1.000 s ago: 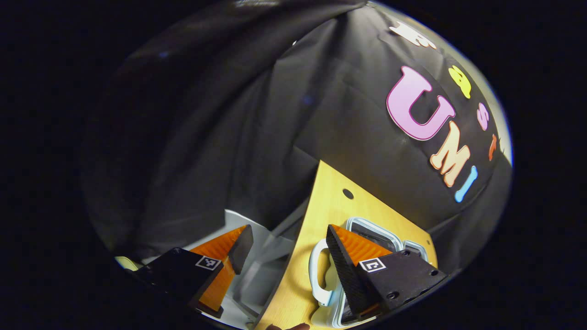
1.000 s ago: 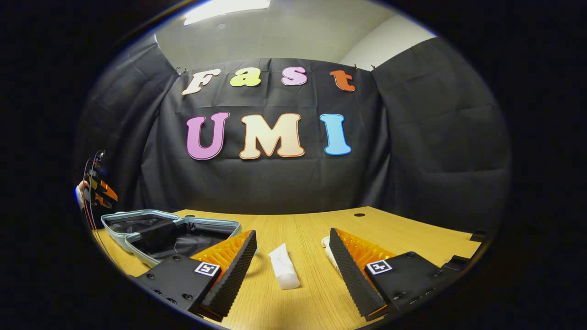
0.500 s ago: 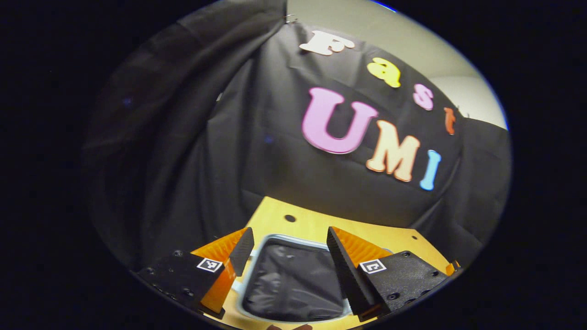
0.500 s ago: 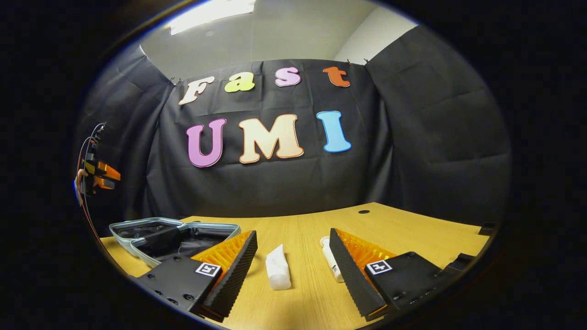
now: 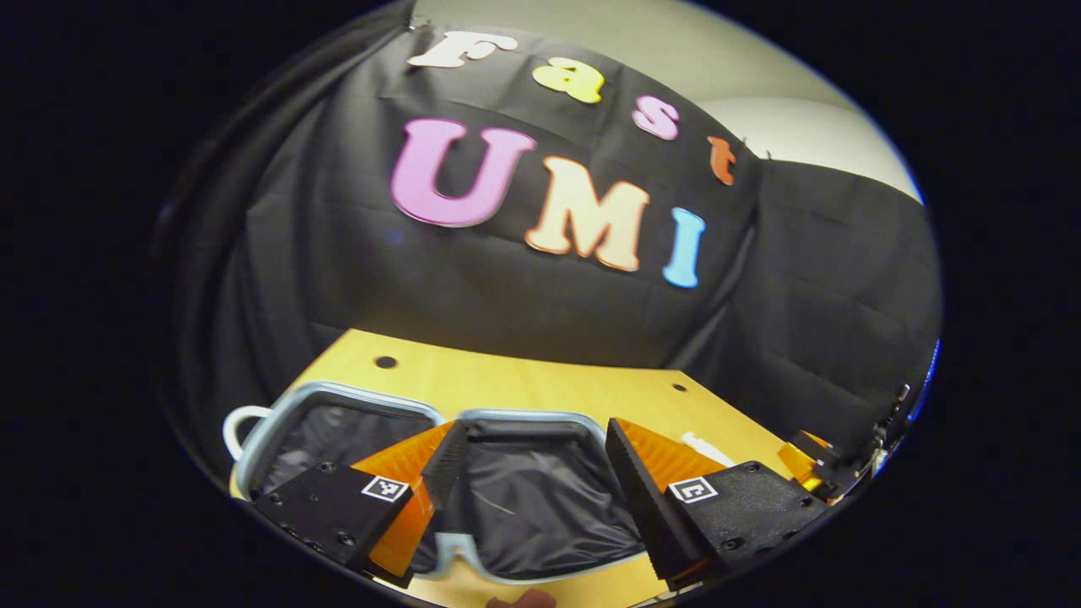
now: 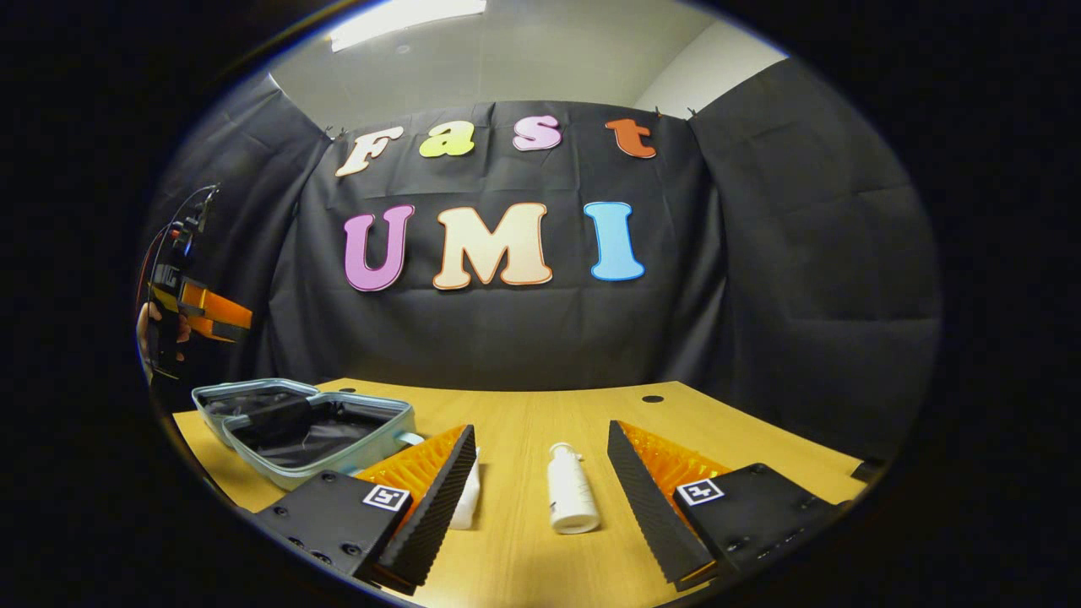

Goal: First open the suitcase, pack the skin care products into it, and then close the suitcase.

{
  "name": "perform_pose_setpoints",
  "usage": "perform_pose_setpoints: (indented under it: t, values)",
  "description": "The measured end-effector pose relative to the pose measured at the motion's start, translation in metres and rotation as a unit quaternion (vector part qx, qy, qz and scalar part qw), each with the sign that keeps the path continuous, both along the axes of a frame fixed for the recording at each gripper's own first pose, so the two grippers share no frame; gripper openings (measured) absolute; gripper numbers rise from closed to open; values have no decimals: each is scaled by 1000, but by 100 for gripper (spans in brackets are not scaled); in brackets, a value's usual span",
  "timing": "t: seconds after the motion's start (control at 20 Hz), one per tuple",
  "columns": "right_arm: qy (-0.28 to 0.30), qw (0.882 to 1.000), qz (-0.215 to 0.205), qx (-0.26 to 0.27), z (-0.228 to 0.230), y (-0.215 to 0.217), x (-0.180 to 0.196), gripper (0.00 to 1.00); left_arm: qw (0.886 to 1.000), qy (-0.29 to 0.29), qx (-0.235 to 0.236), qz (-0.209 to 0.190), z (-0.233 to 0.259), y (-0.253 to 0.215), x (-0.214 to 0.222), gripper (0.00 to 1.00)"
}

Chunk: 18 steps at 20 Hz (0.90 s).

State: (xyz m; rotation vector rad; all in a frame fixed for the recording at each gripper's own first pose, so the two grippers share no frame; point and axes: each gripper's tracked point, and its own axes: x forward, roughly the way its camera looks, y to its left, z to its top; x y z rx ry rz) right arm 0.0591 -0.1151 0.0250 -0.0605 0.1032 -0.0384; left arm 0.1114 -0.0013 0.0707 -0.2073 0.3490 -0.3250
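The suitcase (image 5: 532, 415) lies open on the wooden table (image 5: 524, 384), both halves showing black lining inside a pale rim. My left gripper (image 5: 532, 447) hovers open above it, holding nothing. In the right gripper view the suitcase (image 6: 321, 467) sits at the left. A small white bottle (image 6: 570, 498) lies on the table (image 6: 524, 414) between the fingers of my open right gripper (image 6: 540, 447), untouched. A white tube (image 6: 469, 498) lies partly behind that gripper's left finger. The left gripper (image 6: 198, 308) is raised at the far left, a hand holding it.
A white handle (image 5: 236, 422) sticks out of the suitcase's left end. A white tube (image 5: 705, 447) lies right of the suitcase, and the right gripper (image 5: 811, 460) shows at the table's far right. The booth's black cloth closes the back and sides.
The left gripper has swung from the table's left edge to face over the open suitcase and has risen. The right gripper has shifted, so the bottle, not the tube, lies between its fingers.
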Motion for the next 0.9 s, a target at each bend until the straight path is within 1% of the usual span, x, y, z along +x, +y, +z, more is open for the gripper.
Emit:
perform_pose_setpoints:
  t: [0.1, 0.2, 0.35, 0.4, 0.45, 0.5, 0.65, 0.75, 0.9]
  values:
    - [15, 1000, 11, -1, -4, -9, 6, 98, 999, 20, 9, -44, -11, -49, 0, 96]
    - [44, 999, 29, 5, -15, -15, 14, 98, 995, 44, 14, -83, -25, -97, -1, 96]
    - [118, 992, 48, 8, -42, -29, 27, 98, 985, 105, -2, -137, -52, -166, -6, 96]
    - [139, 989, 52, 9, -48, -34, 31, 99, 982, 127, -3, -143, -62, -184, -7, 96]
    - [160, 985, 56, 14, -54, -36, 34, 96, 979, 146, -4, -143, -71, -196, -7, 96]
    - [177, 982, 64, 20, -58, -35, 36, 99, 976, 166, -8, -141, -79, -207, -3, 96]
    - [215, 973, 79, 37, -67, -33, 45, 99, 961, 233, -31, -142, -105, -234, -3, 96]
    - [236, 968, 83, 33, -71, -33, 50, 99, 954, 266, -39, -132, -122, -244, -1, 96]
    - [274, 958, 84, 14, -85, -33, 55, 99, 945, 308, -20, -104, -147, -246, 4, 96]
